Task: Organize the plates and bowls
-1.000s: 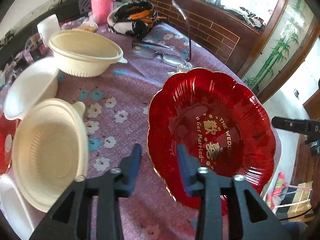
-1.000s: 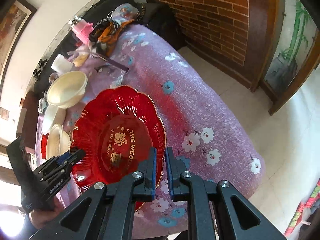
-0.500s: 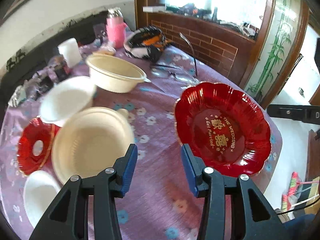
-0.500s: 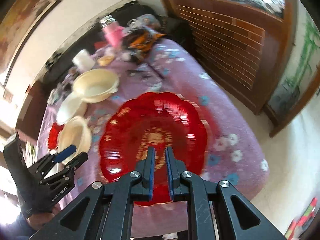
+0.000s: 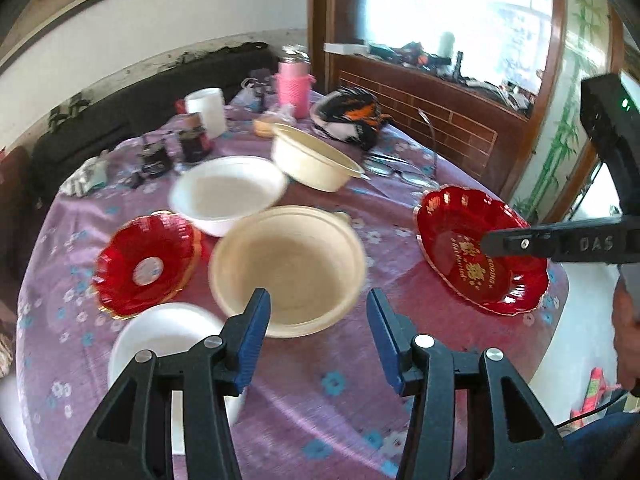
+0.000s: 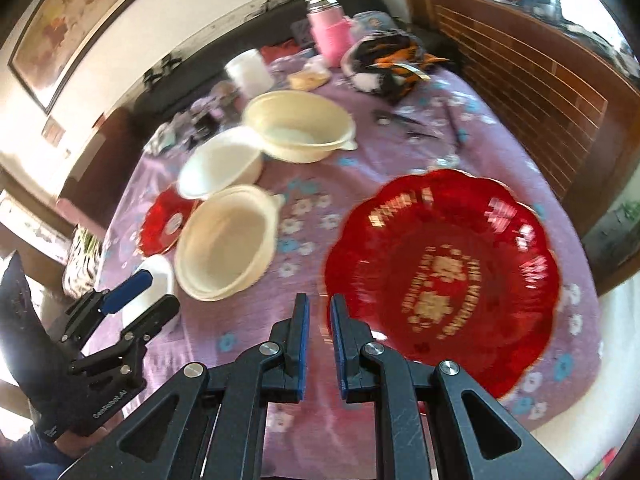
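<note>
Purple tablecloth (image 5: 344,384) under empty left gripper (image 5: 319,312), parted

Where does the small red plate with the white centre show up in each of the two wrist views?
Left wrist: small red plate at left of centre, between two white bowls.
Right wrist: small red plate at left, partly behind the near cream bowl.
Shared landmark: the pink bottle at the table's far end.

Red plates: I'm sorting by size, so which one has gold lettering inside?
The large red plate near the table edge, by the right gripper. The small red plate shows only a pale round centre.
</note>
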The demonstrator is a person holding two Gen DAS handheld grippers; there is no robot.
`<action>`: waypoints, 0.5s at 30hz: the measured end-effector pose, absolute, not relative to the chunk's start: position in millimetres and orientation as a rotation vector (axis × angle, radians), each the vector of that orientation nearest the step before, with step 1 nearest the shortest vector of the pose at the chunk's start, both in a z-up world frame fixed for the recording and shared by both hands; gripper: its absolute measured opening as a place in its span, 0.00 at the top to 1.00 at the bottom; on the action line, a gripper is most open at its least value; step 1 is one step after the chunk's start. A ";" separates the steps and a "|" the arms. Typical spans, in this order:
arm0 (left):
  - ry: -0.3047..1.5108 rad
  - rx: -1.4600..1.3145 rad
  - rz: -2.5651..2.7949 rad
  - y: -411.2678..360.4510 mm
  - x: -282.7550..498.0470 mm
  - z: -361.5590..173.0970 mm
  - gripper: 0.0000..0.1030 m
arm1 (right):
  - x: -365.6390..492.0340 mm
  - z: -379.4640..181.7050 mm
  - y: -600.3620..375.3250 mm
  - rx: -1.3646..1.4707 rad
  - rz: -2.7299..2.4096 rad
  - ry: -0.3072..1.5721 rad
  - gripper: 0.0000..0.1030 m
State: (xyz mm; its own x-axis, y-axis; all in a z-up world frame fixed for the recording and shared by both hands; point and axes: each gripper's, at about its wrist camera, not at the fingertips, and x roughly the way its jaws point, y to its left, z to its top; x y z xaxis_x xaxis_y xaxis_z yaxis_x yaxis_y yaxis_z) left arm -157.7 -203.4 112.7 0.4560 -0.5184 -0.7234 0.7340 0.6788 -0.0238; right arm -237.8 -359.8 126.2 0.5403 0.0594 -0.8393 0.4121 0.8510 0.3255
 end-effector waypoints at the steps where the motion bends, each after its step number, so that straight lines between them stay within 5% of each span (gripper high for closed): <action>1: 0.771 0.298 -0.776 -195.3 -155.1 115.0 0.52 | -234.2 126.5 -355.6 0.529 -0.212 0.992 0.88; 15: 0.840 0.134 -0.590 -87.0 -109.4 118.6 0.51 | -179.2 124.8 -285.0 0.459 -0.068 1.034 0.77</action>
